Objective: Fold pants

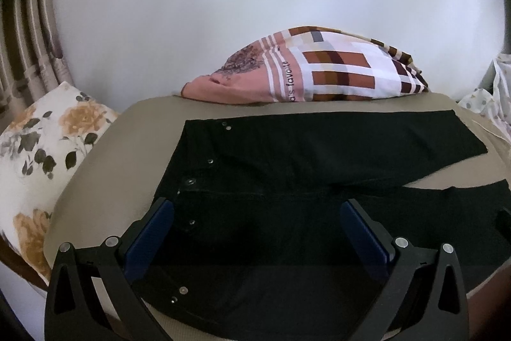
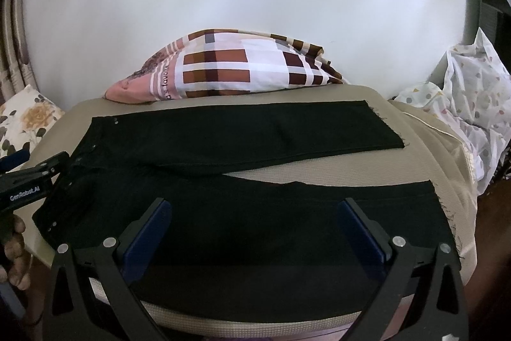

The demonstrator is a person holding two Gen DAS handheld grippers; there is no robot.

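Right wrist view: both claws, left [image 1: 255,232] and right [image 2: 254,229], gape empty above black pants [image 2: 223,213]; plaid pillow [image 2: 223,69] behind.

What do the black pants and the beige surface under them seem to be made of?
The pants look like matte woven cotton or denim: metal rivets at the waist and frayed threads at the hem suggest it. The surface looks like a ribbed, padded fabric, probably a mattress cover; its fine woven texture shows between the legs.

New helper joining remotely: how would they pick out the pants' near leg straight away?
Start at the beige padded surface. The black pants lie flat on it, legs splayed rightward. The near leg is the one closest to the cameras, its frayed hem at the surface's right edge.
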